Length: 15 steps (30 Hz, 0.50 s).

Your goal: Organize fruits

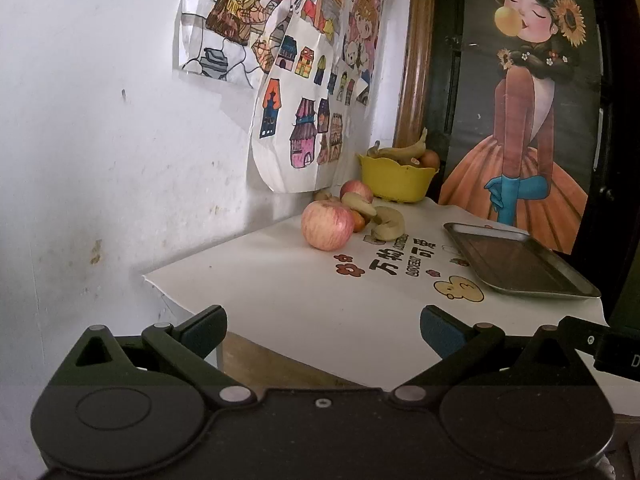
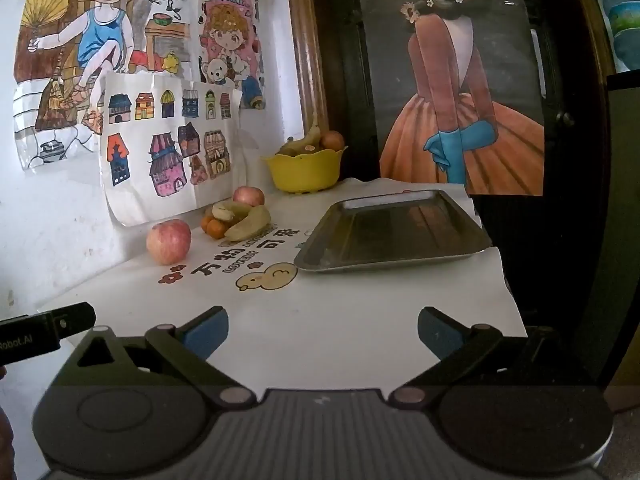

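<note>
A large red apple (image 1: 327, 227) sits on the white table cover, also in the right wrist view (image 2: 168, 241). Behind it lies a pile: a second apple (image 1: 356, 191) (image 2: 248, 196), bananas (image 1: 389, 224) (image 2: 248, 223) and small oranges (image 2: 214, 227). A yellow bowl (image 1: 396, 182) (image 2: 306, 172) at the back holds bananas and an orange fruit. An empty metal tray (image 1: 520, 262) (image 2: 396, 232) lies to the right. My left gripper (image 1: 323, 330) is open and empty over the near table edge. My right gripper (image 2: 323, 330) is open and empty above the near table.
The wall (image 1: 100, 140) with paper drawings (image 2: 172, 152) borders the table on the left. A dark cabinet with a poster of a girl (image 2: 460, 120) stands behind the tray. The table cover's left edge (image 1: 160, 284) overhangs. The left gripper's body (image 2: 40, 332) shows beside the right one.
</note>
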Motion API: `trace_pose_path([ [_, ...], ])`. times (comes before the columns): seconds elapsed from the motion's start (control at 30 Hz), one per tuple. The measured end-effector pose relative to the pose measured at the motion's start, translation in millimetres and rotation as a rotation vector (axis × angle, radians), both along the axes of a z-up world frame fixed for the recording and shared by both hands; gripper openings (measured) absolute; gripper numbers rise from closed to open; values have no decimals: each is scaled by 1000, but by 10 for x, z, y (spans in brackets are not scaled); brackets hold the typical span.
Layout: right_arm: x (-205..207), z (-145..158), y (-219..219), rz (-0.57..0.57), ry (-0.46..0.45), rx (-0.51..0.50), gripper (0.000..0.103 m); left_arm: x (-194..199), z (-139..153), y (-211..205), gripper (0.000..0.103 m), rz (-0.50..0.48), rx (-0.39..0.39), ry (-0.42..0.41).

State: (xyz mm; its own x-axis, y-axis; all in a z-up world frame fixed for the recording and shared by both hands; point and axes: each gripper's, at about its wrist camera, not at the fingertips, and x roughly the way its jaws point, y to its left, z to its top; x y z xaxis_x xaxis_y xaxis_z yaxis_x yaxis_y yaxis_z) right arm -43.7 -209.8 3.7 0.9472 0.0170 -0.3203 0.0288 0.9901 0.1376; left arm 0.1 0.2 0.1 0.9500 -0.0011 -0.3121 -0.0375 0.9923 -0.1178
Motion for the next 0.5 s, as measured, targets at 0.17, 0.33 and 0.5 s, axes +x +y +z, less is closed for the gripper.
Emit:
trace_pose_path([
  [0.17,-4,5,-12,1,1,0,103,0,0,0,102,0,0,1],
  [0.33,-2,8,-7,1,2,0,103,1,0,1,102,0,-1,1],
  [0.5,2,2,-3,2,4,0,103,0,2,0,102,1,1,2],
])
